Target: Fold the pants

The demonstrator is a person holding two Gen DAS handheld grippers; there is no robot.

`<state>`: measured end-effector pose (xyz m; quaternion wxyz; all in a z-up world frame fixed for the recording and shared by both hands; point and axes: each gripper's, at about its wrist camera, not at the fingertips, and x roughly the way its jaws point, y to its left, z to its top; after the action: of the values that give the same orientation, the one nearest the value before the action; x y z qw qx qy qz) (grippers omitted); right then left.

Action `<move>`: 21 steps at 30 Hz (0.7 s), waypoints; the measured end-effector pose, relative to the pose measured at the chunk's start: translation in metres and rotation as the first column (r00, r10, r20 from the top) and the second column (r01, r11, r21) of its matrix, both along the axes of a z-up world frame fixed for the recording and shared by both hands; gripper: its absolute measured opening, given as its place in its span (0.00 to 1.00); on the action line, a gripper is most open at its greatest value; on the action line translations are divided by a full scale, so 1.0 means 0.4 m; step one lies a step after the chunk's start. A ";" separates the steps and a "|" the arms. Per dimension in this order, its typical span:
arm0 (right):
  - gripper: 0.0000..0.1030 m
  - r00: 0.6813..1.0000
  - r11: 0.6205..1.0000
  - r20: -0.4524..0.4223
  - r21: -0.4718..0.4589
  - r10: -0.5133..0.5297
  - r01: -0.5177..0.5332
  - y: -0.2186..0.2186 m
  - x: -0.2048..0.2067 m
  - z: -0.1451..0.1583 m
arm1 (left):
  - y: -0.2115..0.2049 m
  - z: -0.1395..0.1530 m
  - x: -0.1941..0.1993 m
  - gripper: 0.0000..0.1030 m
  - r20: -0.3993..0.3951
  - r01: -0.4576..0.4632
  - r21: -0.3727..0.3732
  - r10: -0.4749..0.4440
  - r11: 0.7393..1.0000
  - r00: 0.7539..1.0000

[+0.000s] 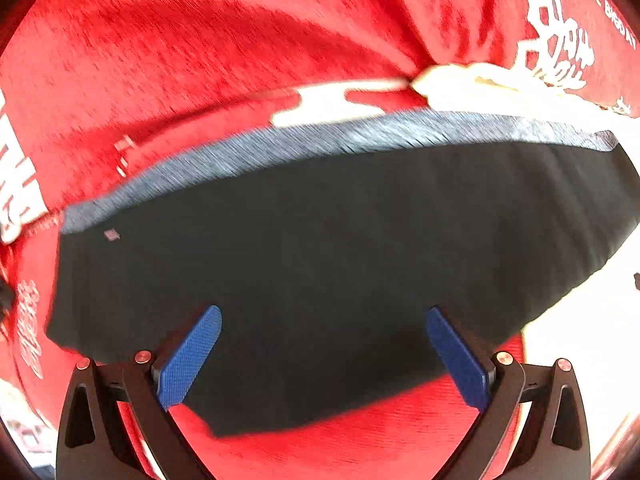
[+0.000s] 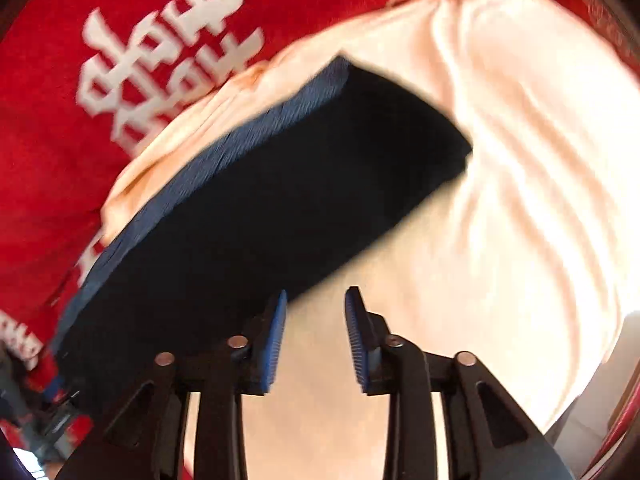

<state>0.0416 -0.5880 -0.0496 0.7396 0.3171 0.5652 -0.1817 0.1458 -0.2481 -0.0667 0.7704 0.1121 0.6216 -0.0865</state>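
It looks like a home, likely a bedroom, though little beyond fabric shows. A red bedspread (image 1: 200,40) printed with large white Chinese characters (image 2: 160,60) fills both views, a cream cloth (image 2: 520,160) lies rumpled over it, and dark folded pants (image 1: 320,260) rest on top.

Both wrist views close, looking down, sharing dark pants (image 1: 320,260)
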 end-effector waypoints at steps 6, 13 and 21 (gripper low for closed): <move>0.35 0.998 0.987 -0.031 0.158 0.047 -0.041 0.161 -0.129 -0.029 | -0.019 0.013 -0.098 1.00 -0.066 0.083 0.042 -0.080 0.996 0.995; 0.40 0.991 0.965 -0.061 0.242 0.119 -0.101 0.300 -0.199 0.016 | 0.037 0.137 -0.209 1.00 -0.130 0.213 0.059 -0.204 0.975 0.970; 0.67 0.985 0.956 -0.012 0.242 0.174 -0.166 0.424 -0.230 0.180 | 0.073 0.289 -0.275 1.00 -0.147 0.356 -0.002 -0.352 0.934 0.924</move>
<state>-0.0504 -0.4184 0.0224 0.6991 0.3513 0.6205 -0.0528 0.0359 -0.2191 0.0489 0.6935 0.2253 0.6464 -0.2246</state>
